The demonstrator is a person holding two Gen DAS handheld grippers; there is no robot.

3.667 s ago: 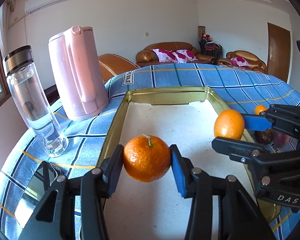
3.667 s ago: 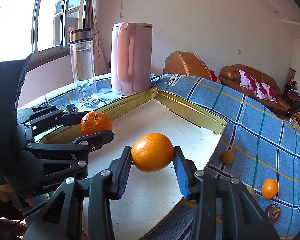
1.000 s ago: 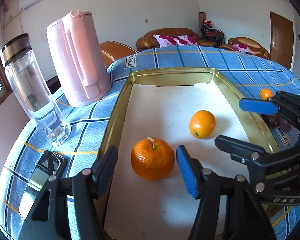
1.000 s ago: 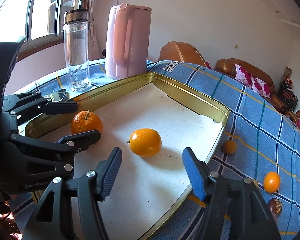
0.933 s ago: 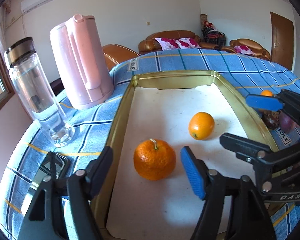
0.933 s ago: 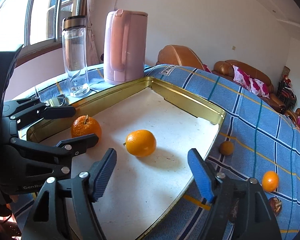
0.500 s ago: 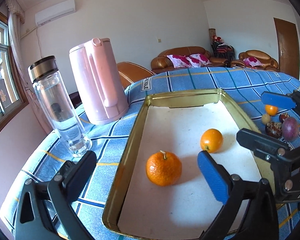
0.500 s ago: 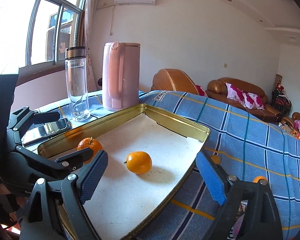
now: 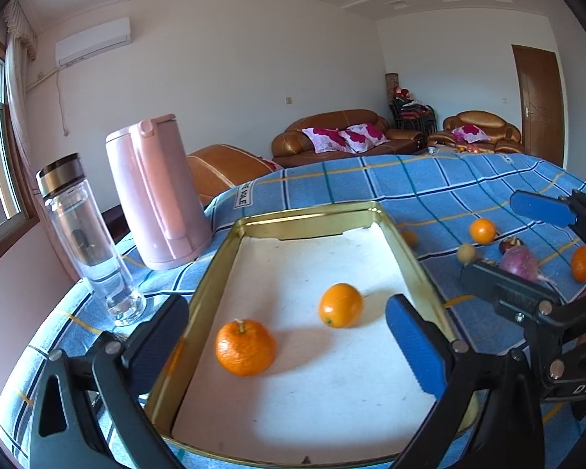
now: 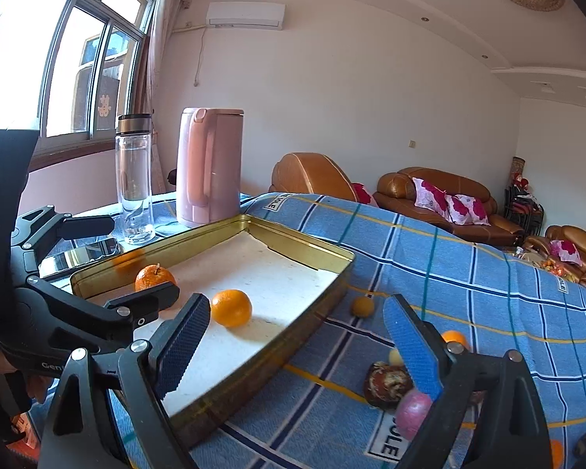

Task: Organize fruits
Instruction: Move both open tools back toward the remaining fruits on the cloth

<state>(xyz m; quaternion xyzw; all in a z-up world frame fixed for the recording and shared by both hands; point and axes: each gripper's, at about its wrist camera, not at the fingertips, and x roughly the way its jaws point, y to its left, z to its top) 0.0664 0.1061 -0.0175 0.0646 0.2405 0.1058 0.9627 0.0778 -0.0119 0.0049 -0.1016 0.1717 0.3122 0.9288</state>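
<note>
both grippers, left [image 9: 285, 330] and right [image 10: 297, 326], hang spread wide and empty, their jaws having just been opening. the stemmed mandarin [image 9: 245, 348] and smooth orange [image 9: 340, 305] lie apart in the gold tray [image 9: 215, 273], towards its near left corner; smaller fruits [image 10: 362, 307] sit on the tablecloth [image 10: 468, 285] beyond the tray's right edge.

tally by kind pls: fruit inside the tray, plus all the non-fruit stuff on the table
stemmed mandarin: 1
smooth orange: 1
gold tray: 1
pink kettle: 1
glass bottle: 1
phone: 1
total: 6
</note>
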